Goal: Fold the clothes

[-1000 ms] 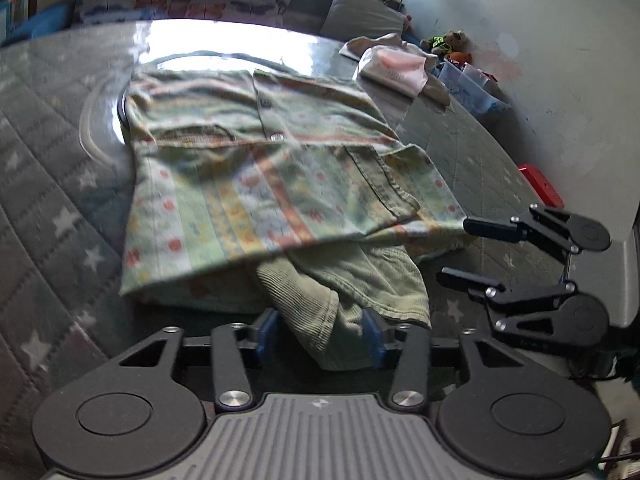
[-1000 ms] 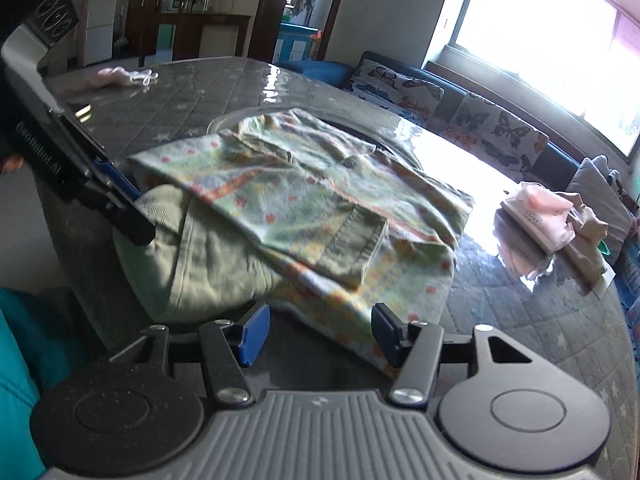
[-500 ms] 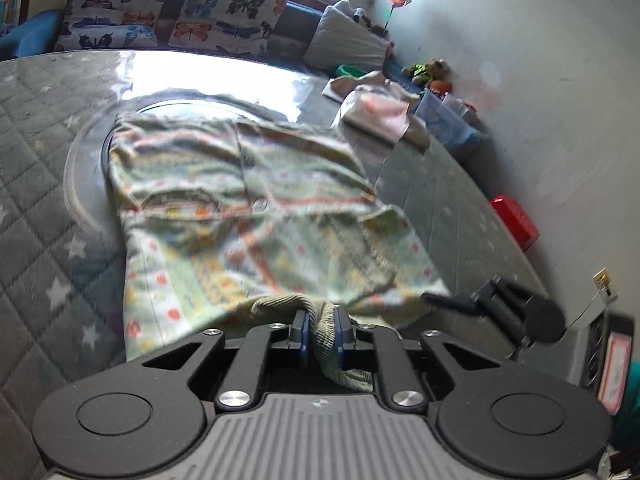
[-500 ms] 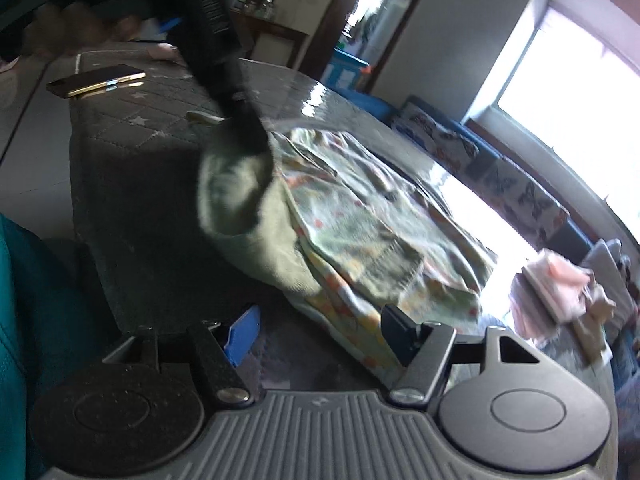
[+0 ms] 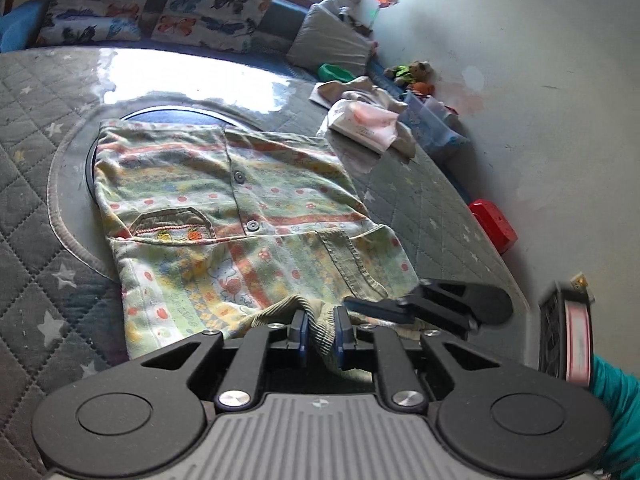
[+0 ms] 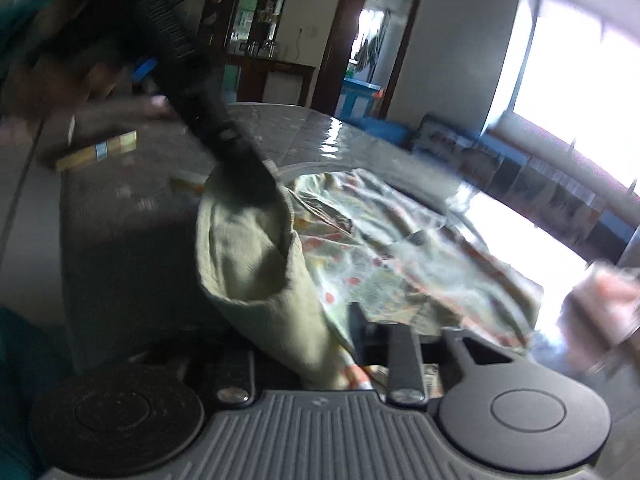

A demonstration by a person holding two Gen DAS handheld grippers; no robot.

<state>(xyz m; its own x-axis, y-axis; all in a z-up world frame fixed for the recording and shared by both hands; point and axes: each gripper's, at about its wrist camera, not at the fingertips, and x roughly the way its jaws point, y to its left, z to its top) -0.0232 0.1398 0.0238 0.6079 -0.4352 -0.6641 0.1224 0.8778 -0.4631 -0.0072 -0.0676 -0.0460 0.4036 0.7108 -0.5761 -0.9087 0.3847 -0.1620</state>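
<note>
A child's patterned shirt (image 5: 224, 208) with buttons and corduroy pockets lies flat on the quilted grey table cover (image 5: 36, 208). Its green ribbed lower part (image 5: 320, 320) is pulled up off the table. My left gripper (image 5: 320, 328) pinches this green fabric between its blue pads; the jaws are opening slightly, with the cloth still pressed between them. In the blurred right wrist view, my right gripper (image 6: 320, 344) is closing on the shirt's near edge (image 6: 288, 312), which runs down between its fingers. The left gripper (image 6: 252, 184) holds the green fold up there. The right gripper (image 5: 356, 303) sits close beside the left.
A folded pink and white pile (image 5: 366, 124) lies at the table's far right. A red box (image 5: 494, 226) sits below the table edge by the wall. Butterfly cushions (image 5: 160, 12) line a sofa behind. A flat striped object (image 6: 96, 152) lies on the table's left part.
The left gripper closed on the green fabric and raised it. The right gripper swung in to the shirt's near edge, and its jaws went from wide apart to closed on the cloth.
</note>
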